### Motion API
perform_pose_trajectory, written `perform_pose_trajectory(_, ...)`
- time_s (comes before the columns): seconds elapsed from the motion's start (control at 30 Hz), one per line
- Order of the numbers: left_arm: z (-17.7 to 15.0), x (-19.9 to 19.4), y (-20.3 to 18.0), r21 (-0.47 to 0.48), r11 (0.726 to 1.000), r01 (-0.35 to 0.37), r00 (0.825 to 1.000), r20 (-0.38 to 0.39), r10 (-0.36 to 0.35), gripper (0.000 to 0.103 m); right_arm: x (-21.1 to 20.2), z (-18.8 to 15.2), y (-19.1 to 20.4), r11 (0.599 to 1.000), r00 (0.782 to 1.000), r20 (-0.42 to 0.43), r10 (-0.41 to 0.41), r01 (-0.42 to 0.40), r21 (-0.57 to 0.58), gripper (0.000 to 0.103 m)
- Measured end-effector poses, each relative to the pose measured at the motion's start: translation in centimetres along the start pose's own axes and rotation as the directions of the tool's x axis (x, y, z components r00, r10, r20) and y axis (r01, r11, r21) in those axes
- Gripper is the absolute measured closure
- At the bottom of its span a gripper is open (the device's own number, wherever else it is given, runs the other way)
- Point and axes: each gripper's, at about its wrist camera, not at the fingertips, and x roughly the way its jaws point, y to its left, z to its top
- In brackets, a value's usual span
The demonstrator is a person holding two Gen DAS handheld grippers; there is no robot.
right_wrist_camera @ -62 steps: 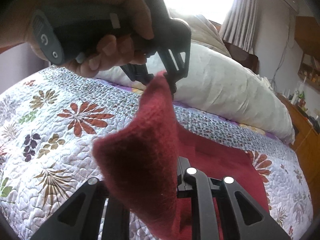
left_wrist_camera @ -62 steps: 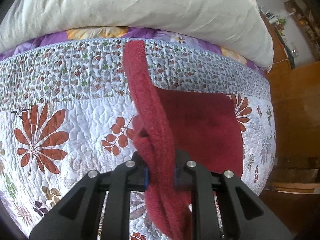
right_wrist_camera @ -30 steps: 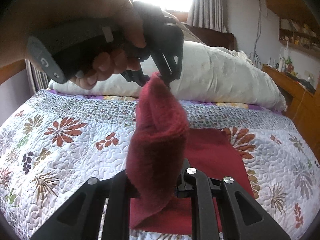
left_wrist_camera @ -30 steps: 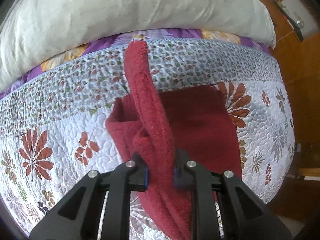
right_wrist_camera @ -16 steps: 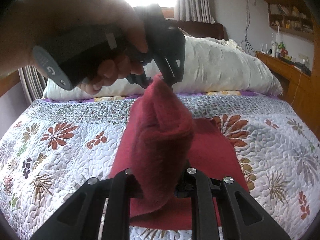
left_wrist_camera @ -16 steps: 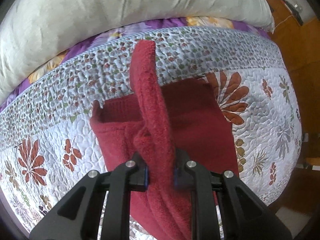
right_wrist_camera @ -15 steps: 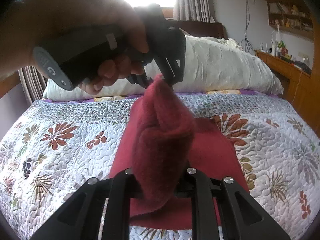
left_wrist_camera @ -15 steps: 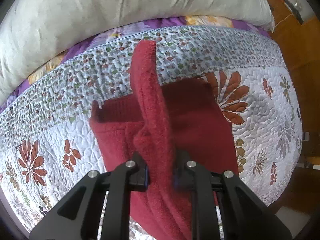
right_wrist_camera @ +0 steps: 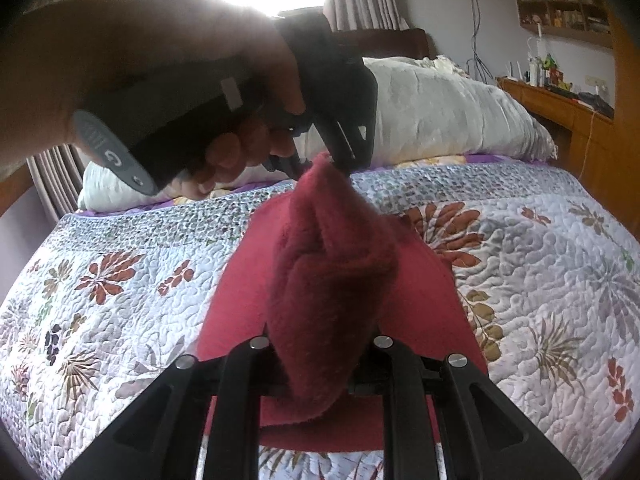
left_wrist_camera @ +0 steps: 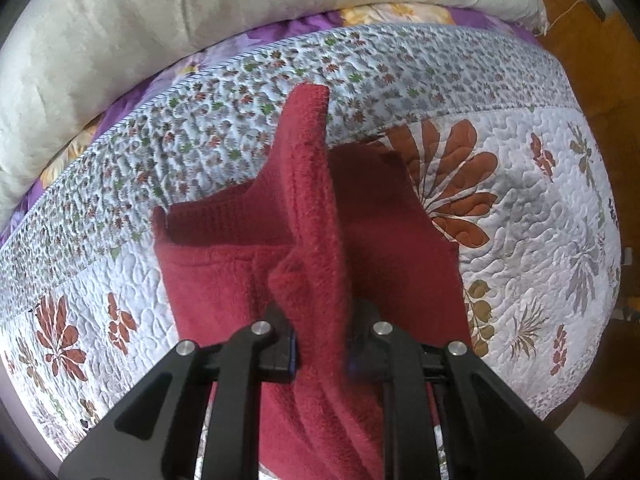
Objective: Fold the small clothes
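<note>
The quilt point(right_wrist_camera: 120, 280) carries the lower part of the red garment point(right_wrist_camera: 332, 280), while its upper edge is lifted and stretched between the two tools. The left gripper point(right_wrist_camera: 320, 160) pinches the far corner, and the right gripper point(right_wrist_camera: 320, 364) is clamped on the near corner. The held edge therefore runs away from the right gripper toward the pillow point(right_wrist_camera: 440, 112), with flat cloth directly below for laying it down.

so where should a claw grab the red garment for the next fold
Grip the red garment at its free corner lying on the quilt, up toward the pillow, coming from above: that ribbed edge stands slightly raised, while both claws already pinch the lifted edge.
</note>
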Motion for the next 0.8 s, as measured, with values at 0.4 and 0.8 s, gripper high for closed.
perform_pose_trajectory(0.4, 0.7, 3.4, -3.0, 0.036, 0.998, -0.045, 0.999, -0.021, 0.046, 0.088, 1.1, -1.4, -3.1, 0.997, 0.999, -0.035, 0.026, -0.023, 0.076, 0.086)
perform_pose_trajectory(0.8, 0.8, 5.9, -5.8, 0.047, 0.992, -0.114, 0.993, -0.009, 0.114, 0.086, 1.8, -3.3, -5.2, 0.991, 0.997, -0.057, 0.052, -0.044, 0.123, 0.086)
